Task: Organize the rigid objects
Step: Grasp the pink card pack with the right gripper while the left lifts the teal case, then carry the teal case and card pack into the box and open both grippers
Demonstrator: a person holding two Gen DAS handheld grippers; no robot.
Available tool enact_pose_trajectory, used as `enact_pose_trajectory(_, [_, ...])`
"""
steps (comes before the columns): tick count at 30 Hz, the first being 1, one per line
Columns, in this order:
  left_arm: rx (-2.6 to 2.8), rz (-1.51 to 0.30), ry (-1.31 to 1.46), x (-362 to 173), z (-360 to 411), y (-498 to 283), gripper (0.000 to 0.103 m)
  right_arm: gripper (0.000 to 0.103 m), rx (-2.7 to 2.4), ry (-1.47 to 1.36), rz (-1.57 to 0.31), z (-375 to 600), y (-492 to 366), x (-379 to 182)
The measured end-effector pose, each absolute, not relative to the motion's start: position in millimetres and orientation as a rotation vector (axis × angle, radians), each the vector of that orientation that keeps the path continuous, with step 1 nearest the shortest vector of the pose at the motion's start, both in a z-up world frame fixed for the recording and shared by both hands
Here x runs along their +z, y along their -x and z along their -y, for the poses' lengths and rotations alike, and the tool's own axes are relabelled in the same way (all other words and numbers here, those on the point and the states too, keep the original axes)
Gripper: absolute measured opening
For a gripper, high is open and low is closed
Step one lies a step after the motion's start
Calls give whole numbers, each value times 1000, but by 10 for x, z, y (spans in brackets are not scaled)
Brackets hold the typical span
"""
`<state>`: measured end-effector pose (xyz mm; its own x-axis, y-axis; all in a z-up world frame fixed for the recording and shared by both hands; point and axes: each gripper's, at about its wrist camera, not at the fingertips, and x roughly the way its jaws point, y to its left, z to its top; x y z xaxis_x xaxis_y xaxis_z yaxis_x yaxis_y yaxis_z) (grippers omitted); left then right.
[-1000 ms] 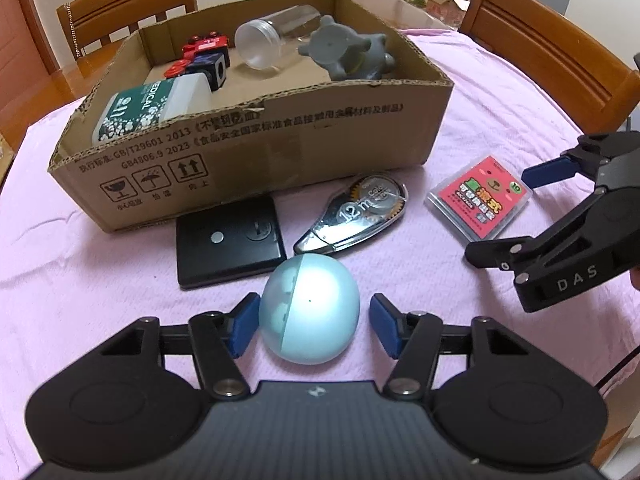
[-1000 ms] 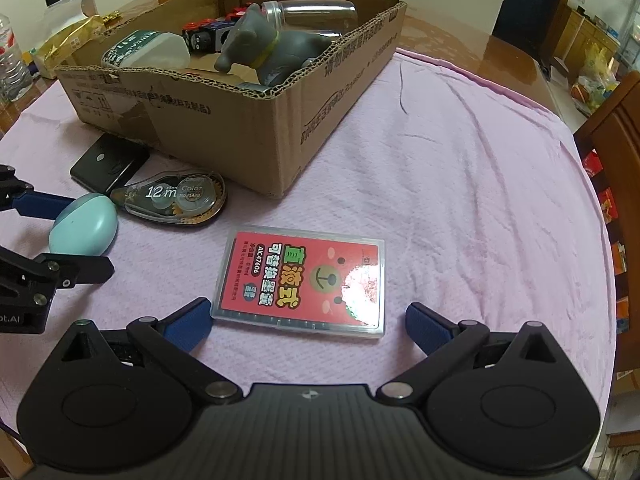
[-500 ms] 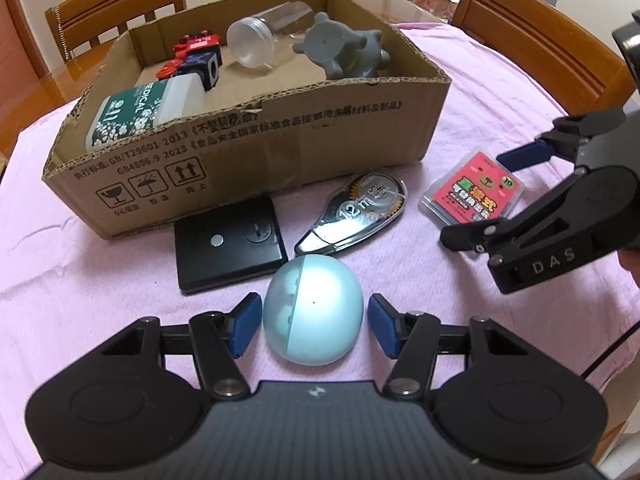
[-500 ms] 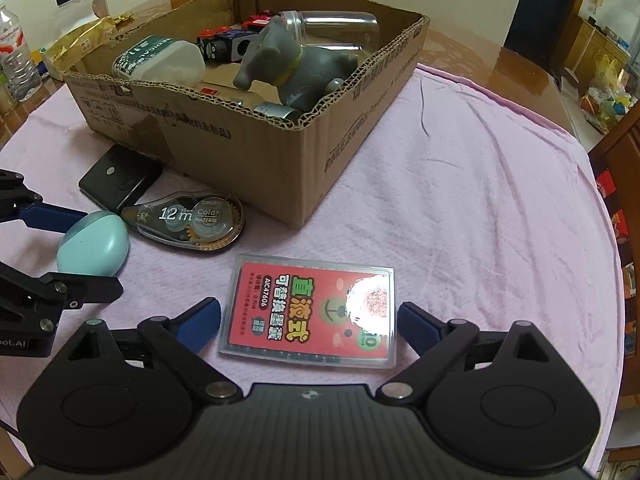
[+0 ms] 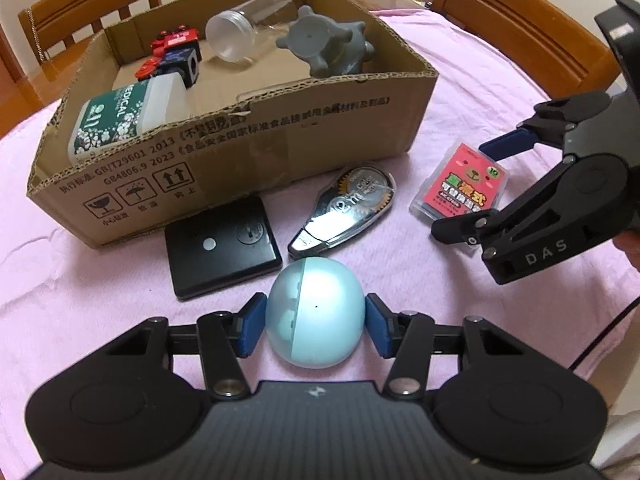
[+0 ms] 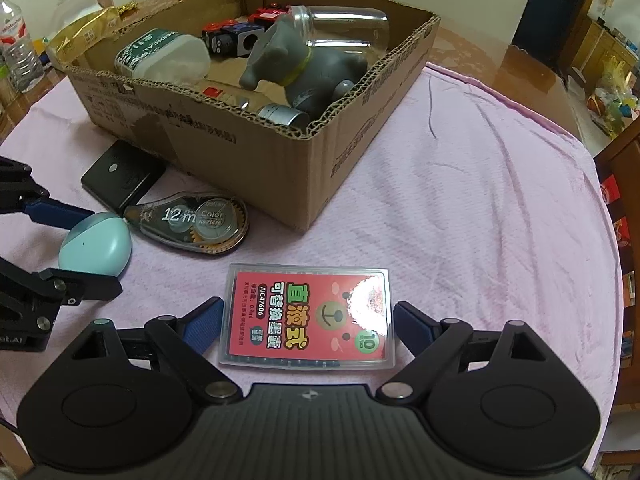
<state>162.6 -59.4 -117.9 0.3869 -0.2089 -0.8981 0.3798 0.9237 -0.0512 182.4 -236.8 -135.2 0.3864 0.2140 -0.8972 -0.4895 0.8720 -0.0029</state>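
My left gripper (image 5: 315, 329) is shut on a light blue egg-shaped case (image 5: 316, 316) that rests on the pink cloth; both pads touch its sides. It also shows in the right wrist view (image 6: 96, 245). My right gripper (image 6: 307, 326) is open, its fingers straddling a red refill box in a clear case (image 6: 307, 317), pads close to its edges but apart. A correction tape dispenser (image 5: 346, 207) and a flat black square device (image 5: 222, 246) lie in front of the cardboard box (image 5: 256, 148).
The box holds a grey toy dog (image 6: 302, 66), a clear jar (image 5: 244, 34), a green-labelled white bottle (image 5: 120, 114), red and black toy blocks (image 5: 176, 50) and a small silver tin (image 6: 280, 114). Wooden chairs (image 5: 520, 28) stand behind the table. Bottles and a snack bag (image 6: 80, 36) stand far left.
My left gripper's pads have closed from a small gap onto the blue case. My right gripper has moved forward and narrowed around the red refill box.
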Motion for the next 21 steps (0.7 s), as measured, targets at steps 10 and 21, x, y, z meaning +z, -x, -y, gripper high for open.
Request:
enact_pose_trajectory(10, [-425, -1125, -228, -956, 530, -1555, 52, 93, 504, 355, -1097, 2349, -1759, -1156])
enact_pose_trajectory(21, [-461, -1052, -271, -327, 506, -1641, 52, 93, 600, 386, -1039, 2351, -1712, -627])
